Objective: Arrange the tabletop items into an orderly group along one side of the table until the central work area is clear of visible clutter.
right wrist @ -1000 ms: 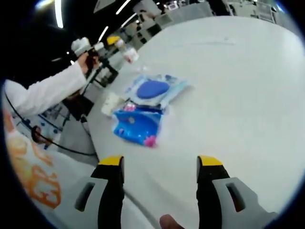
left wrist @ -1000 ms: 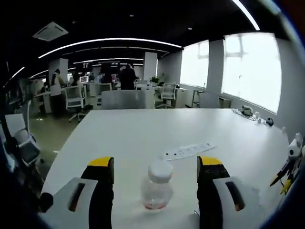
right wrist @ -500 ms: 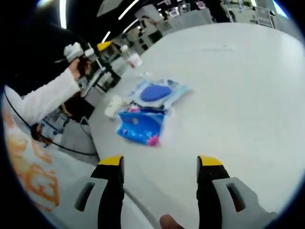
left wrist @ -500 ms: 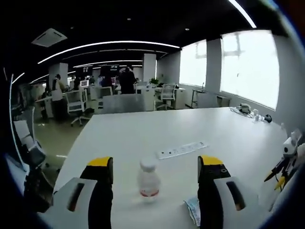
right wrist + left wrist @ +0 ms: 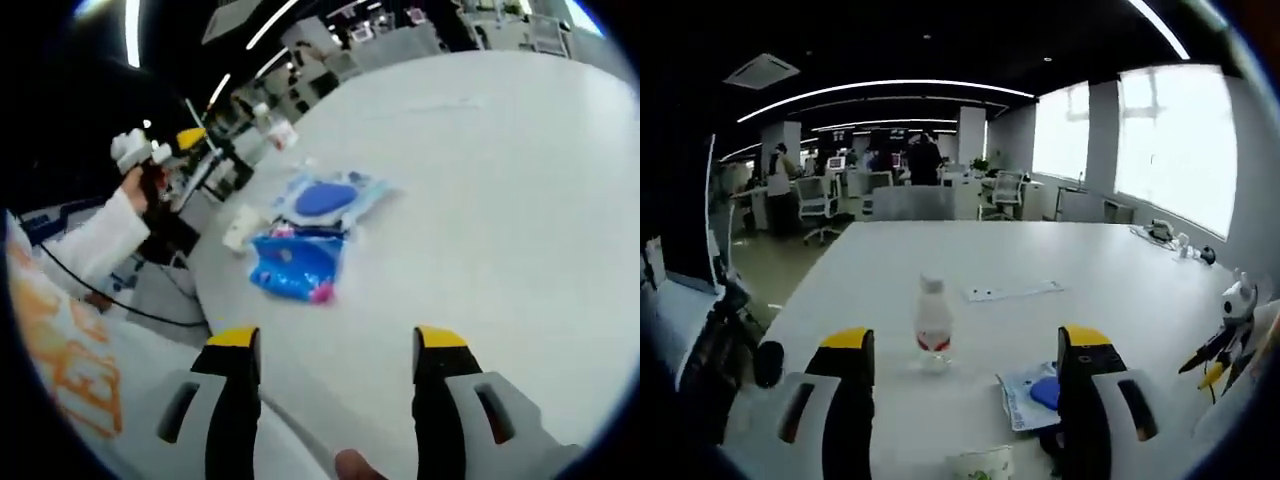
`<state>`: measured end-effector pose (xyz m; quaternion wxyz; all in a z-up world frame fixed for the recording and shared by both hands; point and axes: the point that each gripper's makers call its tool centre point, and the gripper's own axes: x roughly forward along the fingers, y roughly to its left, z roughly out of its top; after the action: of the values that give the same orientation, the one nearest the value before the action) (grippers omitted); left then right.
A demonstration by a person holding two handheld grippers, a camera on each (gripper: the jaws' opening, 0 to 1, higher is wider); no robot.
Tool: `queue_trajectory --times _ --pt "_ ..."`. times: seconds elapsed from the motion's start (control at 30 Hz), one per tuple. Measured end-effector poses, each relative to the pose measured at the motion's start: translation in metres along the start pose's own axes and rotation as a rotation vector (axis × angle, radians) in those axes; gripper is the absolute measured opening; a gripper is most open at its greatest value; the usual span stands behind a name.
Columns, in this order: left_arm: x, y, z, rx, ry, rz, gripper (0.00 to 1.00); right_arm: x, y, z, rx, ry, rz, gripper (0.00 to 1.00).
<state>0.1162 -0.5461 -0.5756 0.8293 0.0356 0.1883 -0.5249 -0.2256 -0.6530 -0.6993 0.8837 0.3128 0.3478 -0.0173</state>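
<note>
A small clear water bottle with a white cap and red label stands upright on the white table, beyond my open left gripper and apart from it. A white power strip lies behind it. Near my right jaw lie a wipes packet with a blue lid and a small pale pack. My right gripper is open over bare table. Ahead of it lie a blue packet, the wipes packet, the pale pack and the bottle. A white-sleeved hand holds the left gripper.
The table's near edge runs along the left of the right gripper view, with cables and dark gear below it. Small items sit at the table's far right edge. Office chairs, desks and standing people fill the background.
My left gripper has drawn back from the bottle, which now stands farther ahead, and the packets have come into view. In the right gripper view the sleeved arm moved left, away from the bottle.
</note>
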Motion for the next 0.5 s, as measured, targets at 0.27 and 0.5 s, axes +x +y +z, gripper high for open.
queue_trajectory --times 0.27,0.5 --pt "-0.023 -0.006 -0.02 -0.072 0.019 0.026 0.75 0.003 0.003 -0.007 -0.012 0.039 0.002 0.6" --pt "-0.021 -0.007 -0.02 -0.103 0.018 0.05 0.73 0.009 0.011 0.0 -0.021 0.044 0.027 0.6"
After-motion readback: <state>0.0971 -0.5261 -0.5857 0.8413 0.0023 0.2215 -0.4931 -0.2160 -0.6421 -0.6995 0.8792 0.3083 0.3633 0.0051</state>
